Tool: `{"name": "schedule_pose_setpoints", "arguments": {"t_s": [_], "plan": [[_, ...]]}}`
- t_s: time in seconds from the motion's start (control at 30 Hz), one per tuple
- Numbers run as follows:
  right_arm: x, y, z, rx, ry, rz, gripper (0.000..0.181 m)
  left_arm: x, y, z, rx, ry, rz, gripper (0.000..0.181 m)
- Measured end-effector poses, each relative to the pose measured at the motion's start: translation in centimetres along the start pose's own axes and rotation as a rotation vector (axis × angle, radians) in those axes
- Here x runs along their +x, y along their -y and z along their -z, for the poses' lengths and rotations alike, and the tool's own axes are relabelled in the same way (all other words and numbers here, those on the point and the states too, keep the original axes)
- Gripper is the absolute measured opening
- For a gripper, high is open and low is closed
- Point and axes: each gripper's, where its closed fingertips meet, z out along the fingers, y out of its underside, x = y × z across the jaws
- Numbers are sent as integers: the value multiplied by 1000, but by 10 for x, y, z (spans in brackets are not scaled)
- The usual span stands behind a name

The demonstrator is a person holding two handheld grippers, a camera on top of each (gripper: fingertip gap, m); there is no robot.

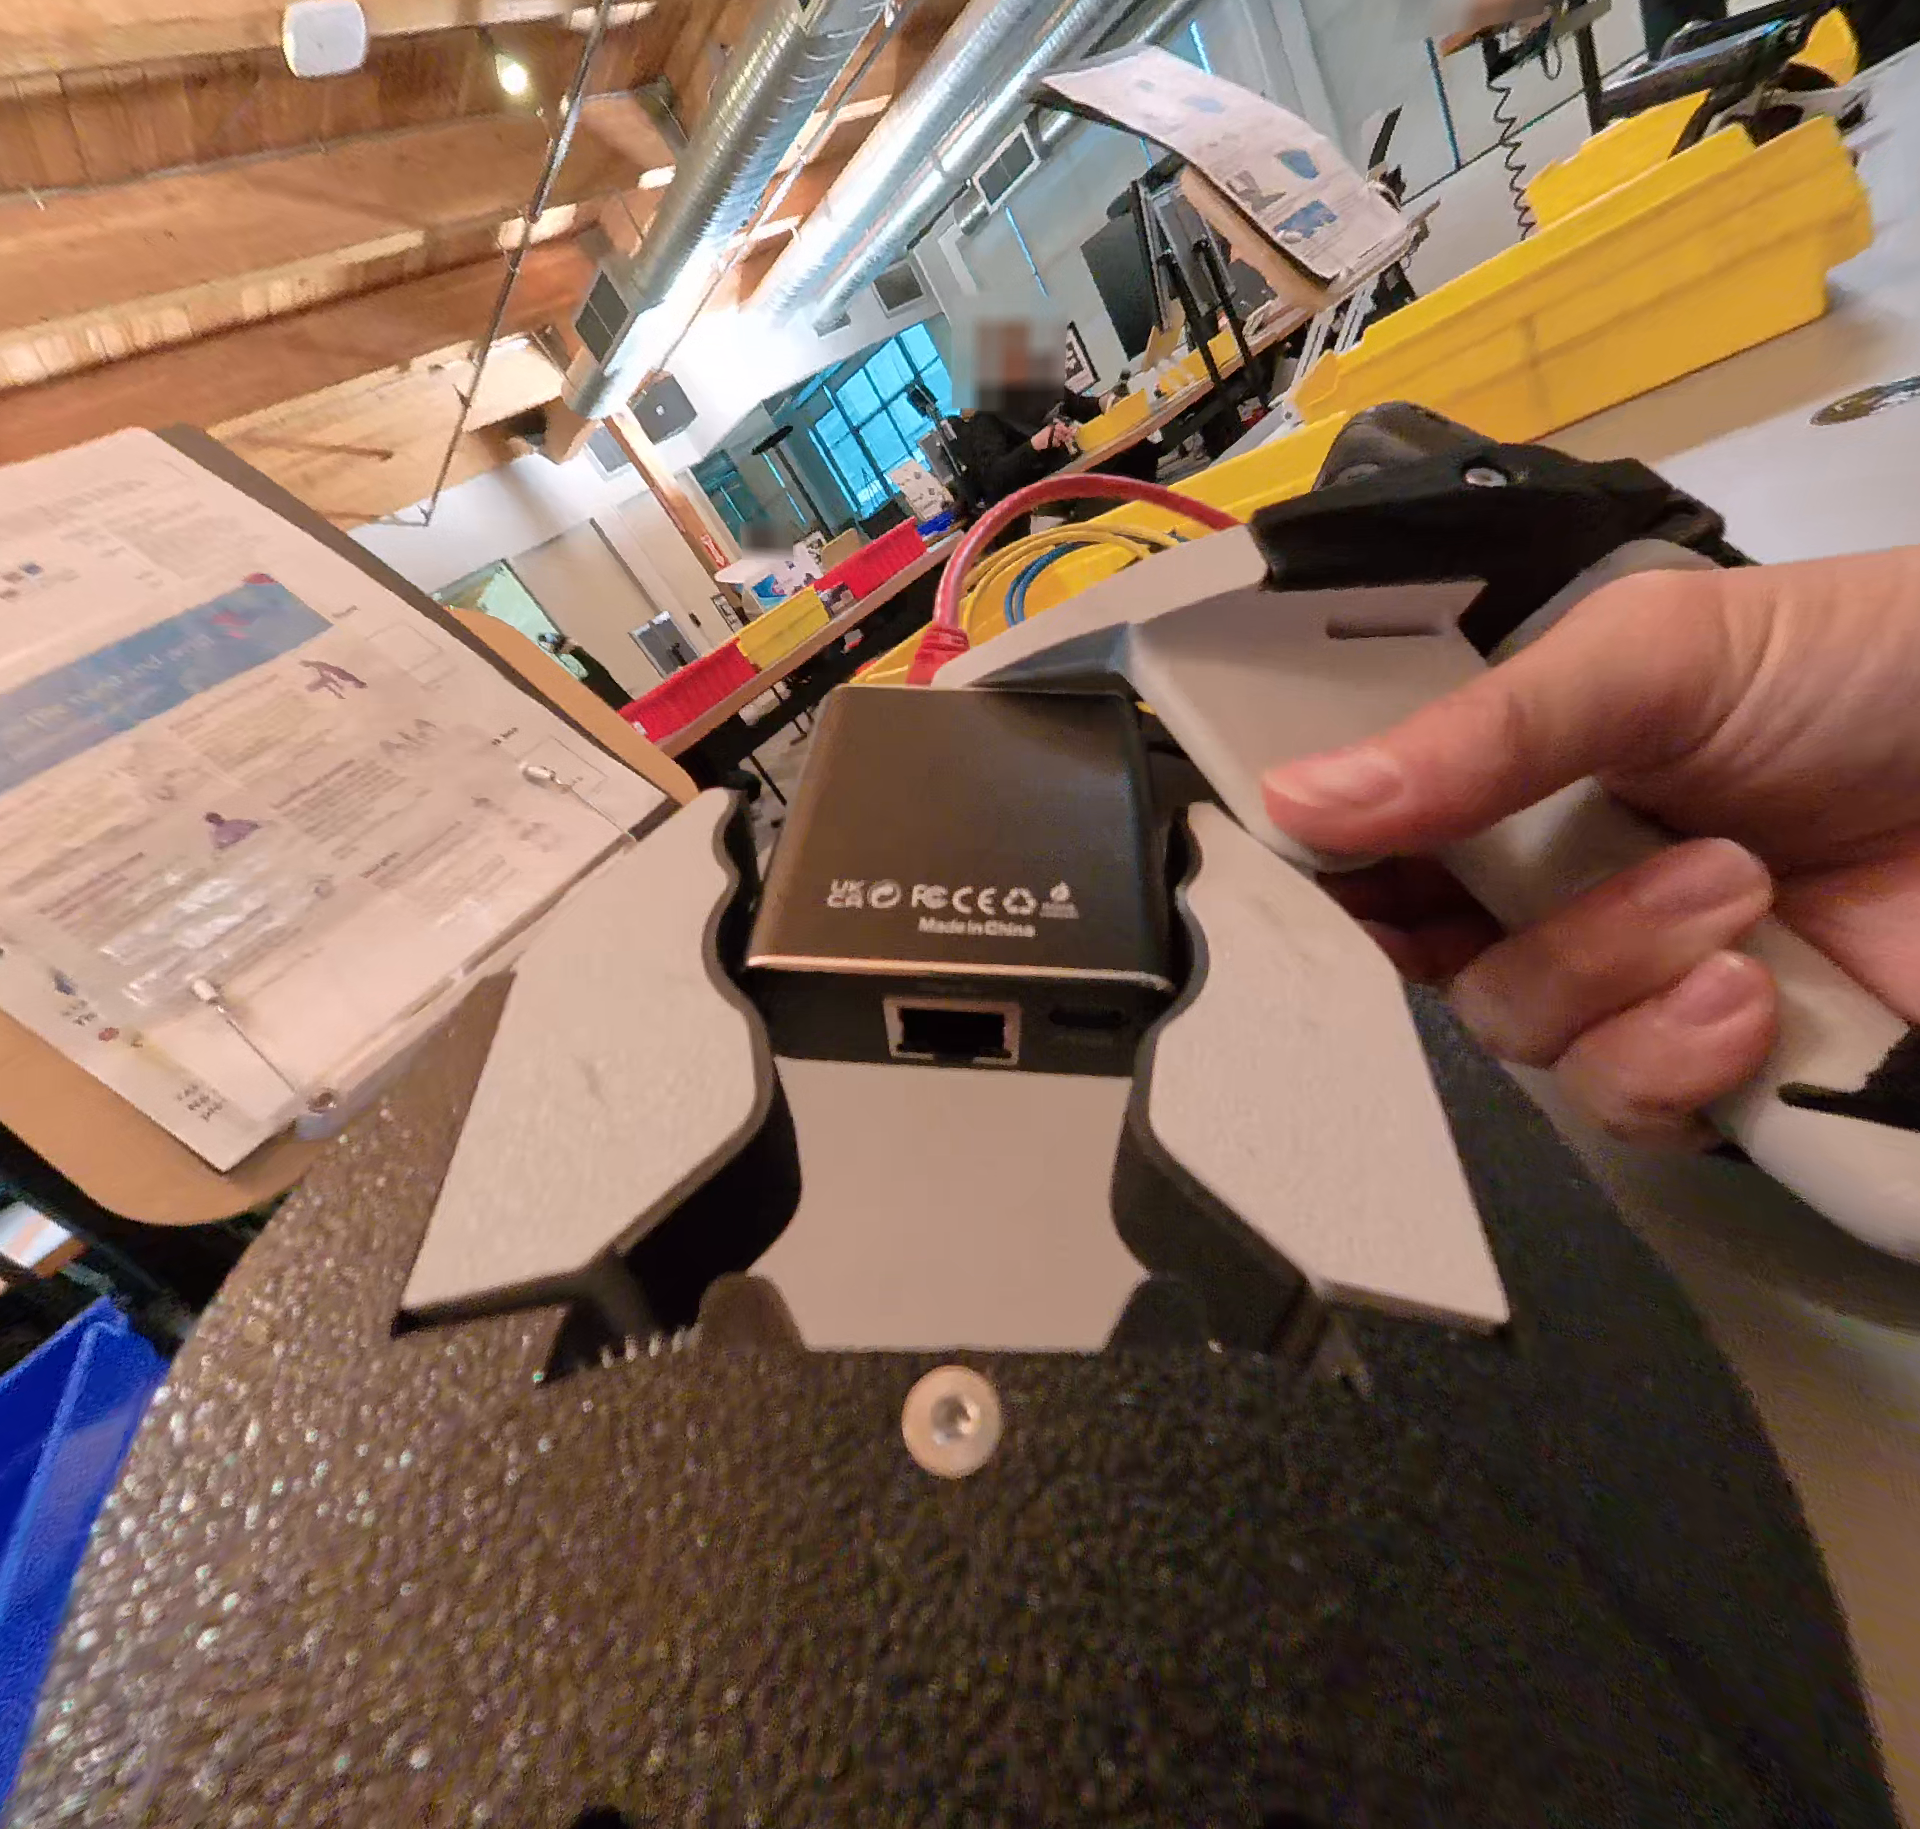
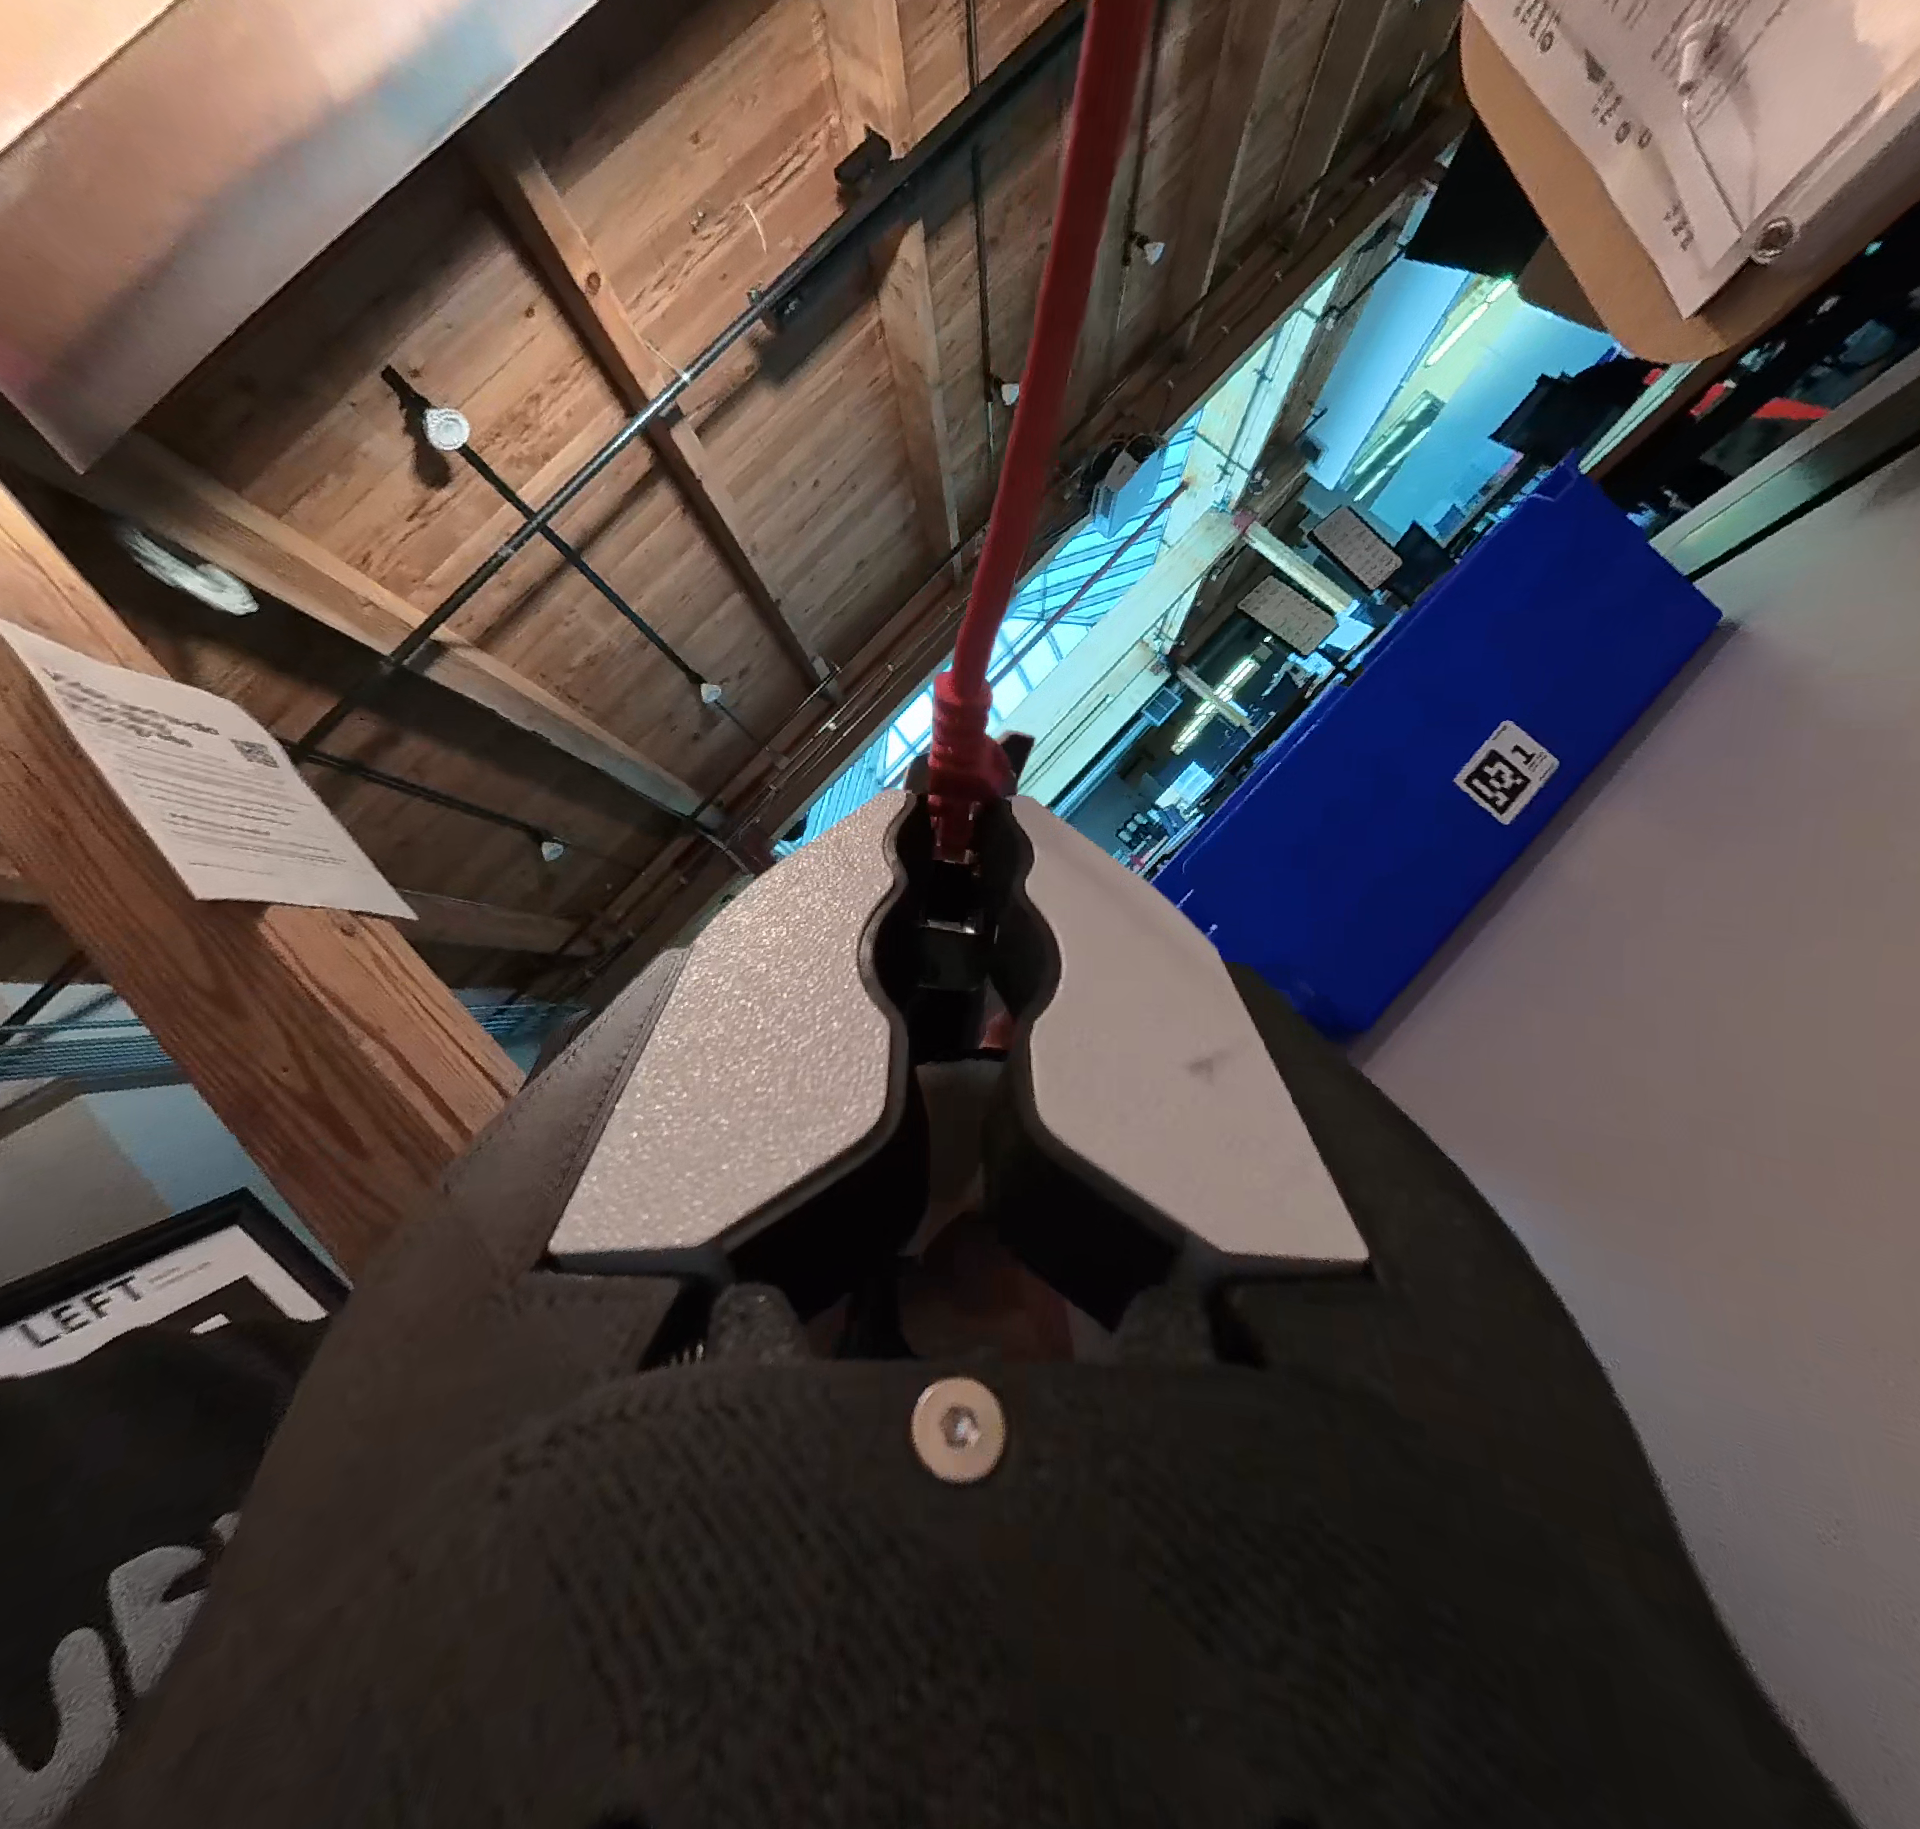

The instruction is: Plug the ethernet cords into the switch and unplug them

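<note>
Left wrist view: the left gripper (image 1: 961, 906) clamps the black switch (image 1: 961, 844) between its 2 grey fingers.
The switch is held clear of the table, 1 empty port (image 1: 951, 1029) facing the camera. The right gripper (image 1: 1226, 626), held by a hand (image 1: 1662, 823), meets the switch's far end, where the red ethernet cord (image 1: 1039, 522) arches in. In the right wrist view, the right gripper (image 2: 961, 875) is closed narrowly on the red ethernet cord's plug (image 2: 961, 792); whether it is seated is hidden.

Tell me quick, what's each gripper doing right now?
Left gripper: closed on the black switch.
Right gripper: closed on the red ethernet cord at its plug.
</note>
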Motion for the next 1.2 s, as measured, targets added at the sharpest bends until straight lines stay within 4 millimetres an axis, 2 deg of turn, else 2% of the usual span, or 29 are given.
{"name": "schedule_pose_setpoints", "arguments": {"t_s": [0.13,0.23,0.33,0.47,0.53,0.63,0.7,0.77,0.8,0.87,0.93,1.03,1.1,1.2], "plan": [[0,0,-1,2,23,-14,13,-2,0,0,-12,30,-62,74],[1,1,-2,2,18,-17,12,-2,-1,-1,-25,24,-37,75],[-3,-1,-3,20,63,-63,12,-4,3,2,-12,65,-155,74],[-1,-1,-3,19,44,-51,12,-3,1,0,-10,55,-73,74],[0,-1,-2,22,59,-72,12,-3,0,-1,-26,76,-131,74],[7,1,-1,22,30,-76,12,-1,-9,-4,-38,36,26,74],[9,2,0,15,17,-51,13,-1,-9,-3,-47,56,-44,75],[9,30,9,122,40,-80,12,2,0,1,-33,82,-247,75],[9,40,13,114,40,-49,11,6,0,1,-40,67,-299,74],[7,46,17,35,-31,151,11,12,1,1,-7,38,-205,74],[-8,55,15,-2,-20,207,11,3,0,1,-9,54,-127,74],[-17,79,24,-67,-118,380,11,-12,-4,6,0,65,7,74],[-12,108,41,-83,-229,478,11,-22,-11,9,-4,73,90,74],[12,147,70,-237,-405,491,11,-28,-20,13,-19,74,135,74]]}}
